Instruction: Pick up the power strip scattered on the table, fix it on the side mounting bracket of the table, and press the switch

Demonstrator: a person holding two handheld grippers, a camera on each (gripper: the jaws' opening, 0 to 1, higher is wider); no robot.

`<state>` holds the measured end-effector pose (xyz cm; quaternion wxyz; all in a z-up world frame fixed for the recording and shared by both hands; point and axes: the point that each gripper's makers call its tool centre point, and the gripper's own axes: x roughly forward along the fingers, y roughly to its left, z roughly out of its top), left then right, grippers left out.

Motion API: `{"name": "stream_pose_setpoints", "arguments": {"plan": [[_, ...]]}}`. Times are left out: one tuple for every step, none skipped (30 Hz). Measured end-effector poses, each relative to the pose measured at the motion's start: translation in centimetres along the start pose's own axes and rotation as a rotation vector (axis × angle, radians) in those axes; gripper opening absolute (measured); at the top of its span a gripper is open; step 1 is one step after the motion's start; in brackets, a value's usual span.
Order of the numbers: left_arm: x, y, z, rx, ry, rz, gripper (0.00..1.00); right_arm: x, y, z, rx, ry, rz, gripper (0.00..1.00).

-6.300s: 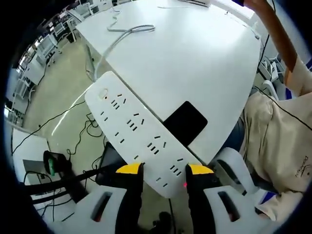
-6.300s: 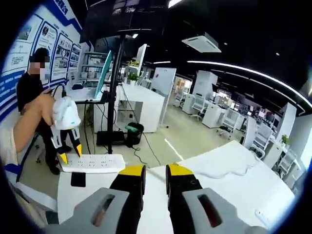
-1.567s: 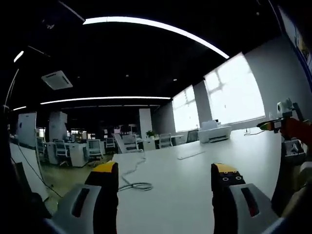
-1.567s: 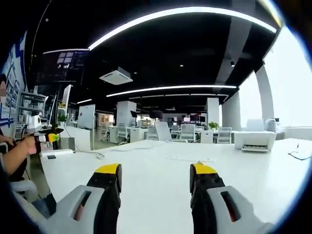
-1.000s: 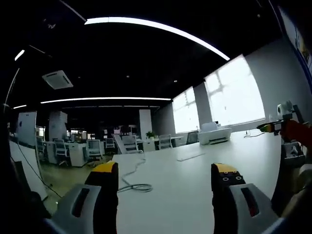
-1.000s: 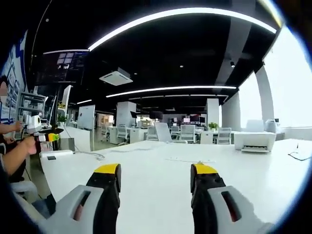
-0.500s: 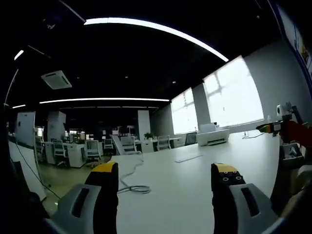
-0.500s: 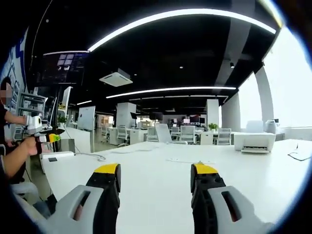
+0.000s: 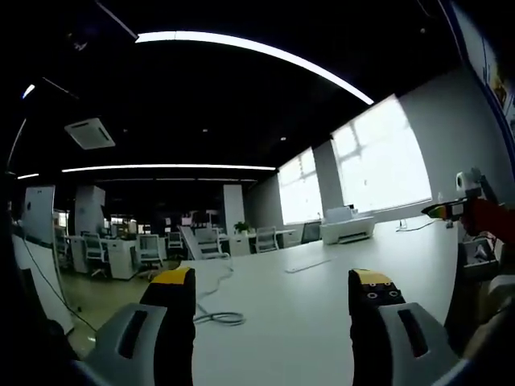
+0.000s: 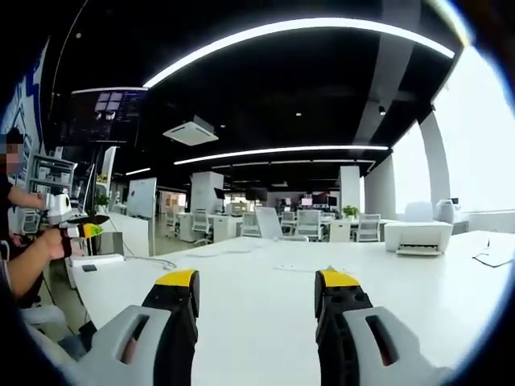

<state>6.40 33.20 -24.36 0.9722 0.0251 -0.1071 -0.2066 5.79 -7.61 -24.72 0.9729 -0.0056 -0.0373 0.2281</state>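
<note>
My left gripper (image 9: 272,281) stands open over the white table (image 9: 290,322), with nothing between its yellow-tipped jaws. My right gripper (image 10: 258,280) is open and empty too, low over the same table (image 10: 257,322). In the right gripper view, a white oblong block that looks like the power strip (image 10: 98,260) sits at the table's far left edge, and a thin cord (image 10: 157,260) runs from it. A person's hand holds the left gripper (image 10: 71,226) just above that block. In the left gripper view, the right gripper (image 9: 465,211) shows at the right edge.
A grey cable (image 9: 216,317) loops on the table's left part. A white printer (image 9: 348,230) (image 10: 418,235) stands at the far end, by a flat strip (image 10: 299,267) and a paper sheet (image 10: 492,259). Desks and chairs (image 9: 145,245) fill the room behind.
6.3 s ago my left gripper held the power strip and my right was shut; both are open and empty now. Over the last second, only the views tilt slightly.
</note>
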Motion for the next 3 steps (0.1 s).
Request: {"name": "stream_pose_setpoints", "arguments": {"plan": [[-0.09,0.01,0.14,0.000,-0.002,0.000,0.82,-0.06,0.01,0.05,0.000,0.000,0.000,0.54],[-0.16,0.01,0.25,0.001,-0.004,0.000,0.82,-0.18,0.02,0.21,0.001,-0.003,-0.001,0.54],[-0.24,0.01,0.37,0.002,-0.006,0.001,0.82,-0.27,0.04,0.34,0.001,-0.007,-0.002,0.54]]}}
